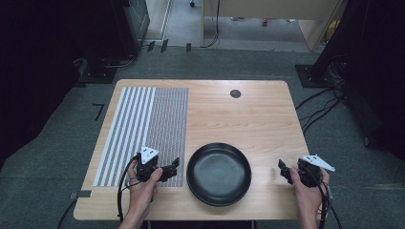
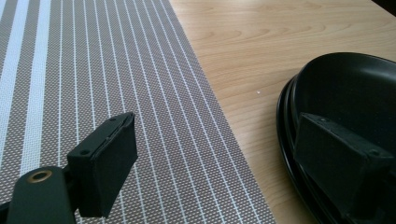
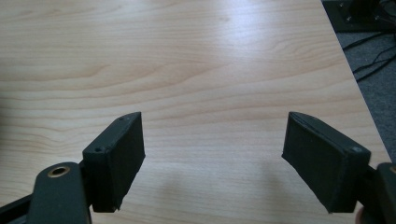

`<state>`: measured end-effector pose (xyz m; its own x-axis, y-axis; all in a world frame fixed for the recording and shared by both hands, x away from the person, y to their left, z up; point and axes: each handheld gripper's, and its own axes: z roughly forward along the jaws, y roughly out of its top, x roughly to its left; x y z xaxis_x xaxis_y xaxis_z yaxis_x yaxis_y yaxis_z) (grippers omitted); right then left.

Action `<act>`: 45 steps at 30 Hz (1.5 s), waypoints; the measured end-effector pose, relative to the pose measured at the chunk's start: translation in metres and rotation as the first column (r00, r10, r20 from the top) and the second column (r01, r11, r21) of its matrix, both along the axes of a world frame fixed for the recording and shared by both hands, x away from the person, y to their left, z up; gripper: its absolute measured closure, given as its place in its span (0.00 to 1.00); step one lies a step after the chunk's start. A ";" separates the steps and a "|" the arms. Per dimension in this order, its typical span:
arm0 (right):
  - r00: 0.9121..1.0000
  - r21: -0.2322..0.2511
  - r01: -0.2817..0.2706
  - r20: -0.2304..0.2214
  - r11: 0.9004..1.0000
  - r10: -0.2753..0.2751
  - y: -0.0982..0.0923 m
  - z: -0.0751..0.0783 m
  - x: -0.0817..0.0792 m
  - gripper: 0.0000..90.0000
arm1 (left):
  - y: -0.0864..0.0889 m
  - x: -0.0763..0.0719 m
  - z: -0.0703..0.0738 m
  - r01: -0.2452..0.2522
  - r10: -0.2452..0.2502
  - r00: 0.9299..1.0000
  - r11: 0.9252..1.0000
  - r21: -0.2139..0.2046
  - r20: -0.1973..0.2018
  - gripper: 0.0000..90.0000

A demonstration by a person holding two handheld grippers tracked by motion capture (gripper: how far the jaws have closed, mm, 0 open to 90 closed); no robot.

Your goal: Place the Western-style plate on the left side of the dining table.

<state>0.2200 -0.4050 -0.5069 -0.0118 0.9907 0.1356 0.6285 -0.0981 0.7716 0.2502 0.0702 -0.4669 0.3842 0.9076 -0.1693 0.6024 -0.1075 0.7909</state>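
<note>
Both claws agape, empty: left claw beside black plate; right claw clear. Straddle rim squarely before closing

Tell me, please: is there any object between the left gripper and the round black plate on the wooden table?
Nothing visible does. The left gripper hovers, jaws open, over the edge of the striped woven placemat, and between it and the round black plate lies a bare strip of wooden table.

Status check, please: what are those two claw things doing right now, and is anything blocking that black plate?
Left gripper open, empty, over the striped mat beside the black plate. Right gripper open, empty, over bare table. Plate untouched, nothing in the way.
</note>
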 end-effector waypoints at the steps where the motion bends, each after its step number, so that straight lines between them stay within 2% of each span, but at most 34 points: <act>1: 1.000 0.000 0.000 0.000 1.000 0.000 0.000 0.000 0.000 0.23 | -0.001 0.000 0.000 0.003 -0.003 1.000 1.000 0.000 0.002 0.15; 4: 1.000 0.011 -0.018 0.019 1.000 0.017 0.006 0.008 -0.001 0.22 | -0.005 -0.002 0.001 0.015 -0.015 1.000 1.000 0.003 0.003 0.15; 8: 0.999 0.016 -0.035 0.026 0.999 0.035 0.013 0.014 -0.002 0.22 | -0.007 -0.003 0.001 0.023 -0.023 1.000 1.000 0.000 0.000 0.15; 11: 0.998 0.037 -0.063 0.030 0.997 0.062 0.022 0.019 -0.002 0.22 | -0.011 -0.005 0.002 0.035 -0.035 0.999 0.999 -0.002 -0.001 0.15; 25: 0.989 0.058 -0.144 0.048 0.988 0.141 0.057 0.026 -0.003 0.22 | -0.025 -0.014 0.000 0.097 -0.097 0.995 0.995 0.012 0.001 0.15; 29: 0.987 0.062 -0.157 0.051 0.986 0.154 0.067 0.027 -0.003 0.24 | -0.027 -0.015 0.000 0.118 -0.118 0.993 0.993 -0.006 -0.006 0.16; 32: 0.987 0.084 -0.152 0.060 0.985 0.147 0.074 0.028 -0.003 0.27 | -0.029 -0.016 -0.001 0.126 -0.126 0.992 0.992 -0.009 -0.007 0.16; 37: 0.987 0.093 -0.150 0.070 0.984 0.144 0.081 0.030 -0.004 0.32 | -0.032 -0.018 -0.001 0.139 -0.139 0.990 0.990 -0.001 -0.006 0.16; 42: 0.986 0.115 -0.161 0.054 0.980 0.156 0.090 0.030 -0.003 0.39 | -0.033 -0.020 -0.002 0.147 -0.147 0.989 0.989 0.003 -0.001 0.21; 43: 0.985 0.112 -0.170 0.055 0.979 0.165 0.094 0.029 -0.002 0.40 | -0.033 -0.021 -0.001 0.149 -0.149 0.989 0.989 0.003 0.007 0.27; 45: 0.983 0.102 -0.181 0.058 0.978 0.176 0.098 0.029 -0.003 0.42 | -0.032 -0.021 -0.001 0.149 -0.149 0.989 0.989 -0.001 0.009 0.31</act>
